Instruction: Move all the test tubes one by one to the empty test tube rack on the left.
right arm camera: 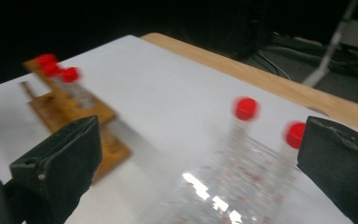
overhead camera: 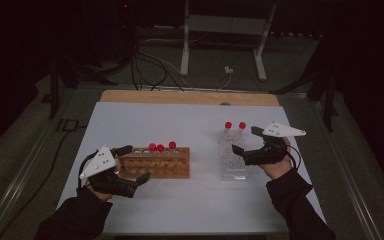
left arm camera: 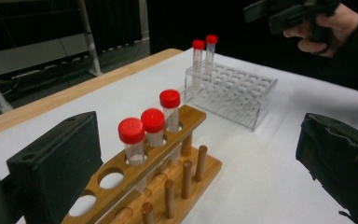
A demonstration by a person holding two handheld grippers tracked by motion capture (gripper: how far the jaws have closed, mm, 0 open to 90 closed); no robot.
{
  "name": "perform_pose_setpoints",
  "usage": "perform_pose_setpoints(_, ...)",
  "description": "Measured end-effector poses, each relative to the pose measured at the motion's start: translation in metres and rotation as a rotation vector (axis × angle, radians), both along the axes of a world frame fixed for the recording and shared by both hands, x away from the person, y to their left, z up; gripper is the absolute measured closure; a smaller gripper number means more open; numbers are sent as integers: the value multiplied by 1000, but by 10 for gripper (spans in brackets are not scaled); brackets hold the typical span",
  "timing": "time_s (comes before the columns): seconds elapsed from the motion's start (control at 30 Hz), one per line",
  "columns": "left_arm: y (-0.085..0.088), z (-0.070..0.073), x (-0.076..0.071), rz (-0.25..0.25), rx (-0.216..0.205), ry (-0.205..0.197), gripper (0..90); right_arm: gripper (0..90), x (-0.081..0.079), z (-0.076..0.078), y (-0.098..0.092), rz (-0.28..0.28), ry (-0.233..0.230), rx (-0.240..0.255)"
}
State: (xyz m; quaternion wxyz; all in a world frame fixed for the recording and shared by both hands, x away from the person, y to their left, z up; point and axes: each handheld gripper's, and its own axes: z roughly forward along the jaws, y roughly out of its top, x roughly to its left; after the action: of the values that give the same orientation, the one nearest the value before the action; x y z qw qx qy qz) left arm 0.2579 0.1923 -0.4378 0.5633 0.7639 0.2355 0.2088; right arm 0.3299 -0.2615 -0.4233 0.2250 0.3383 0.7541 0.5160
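The white table (overhead camera: 190,125) fills the middle of the high view, and both forearms come in from the bottom edge. The left gripper (overhead camera: 131,163) sits at lower left, lying nearly level and pointing right, its jaws spread wide around the left end of the wooden rack (overhead camera: 157,162) with nothing clamped. The right gripper (overhead camera: 244,140) is right of centre, pointing left just above the clear plastic rack (overhead camera: 232,160), its jaws wide apart and empty.

The wooden rack, in the middle of the high view, holds three red-capped tubes (left arm camera: 153,128) upright in a row of holes; the left gripper view shows two empty holes nearer the camera. The clear rack holds two red-capped tubes (overhead camera: 234,129) at its far end.

The right gripper view is blurred, so the clear rack's cells are hard to make out there. The wooden rack's near end is cut off at the bottom of the left gripper view.
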Motion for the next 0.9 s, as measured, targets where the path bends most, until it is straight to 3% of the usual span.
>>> perform_pose_setpoints(0.07, 0, -2, 0, 3, 4, 5, 7, 106, 8, -8, -6, -50, 4, -3)
perform_pose_setpoints(0.17, -1, -3, 0, -4, 7, 8, 7, 158, 21, -22, -14, -107, 24, -12)
perform_pose_setpoints(0.33, -2, -4, 0, -6, 3, 8, 7, 341, 40, -43, -18, -172, 27, -77)
perform_pose_setpoints(0.7, -1, -8, 1, -12, 9, 23, 7, 619, 66, -58, -12, -184, 81, -84)
perform_pose_setpoints(0.9, 0, -8, 1, -14, 5, 27, 7, 689, 69, -60, -10, -181, 90, -89)
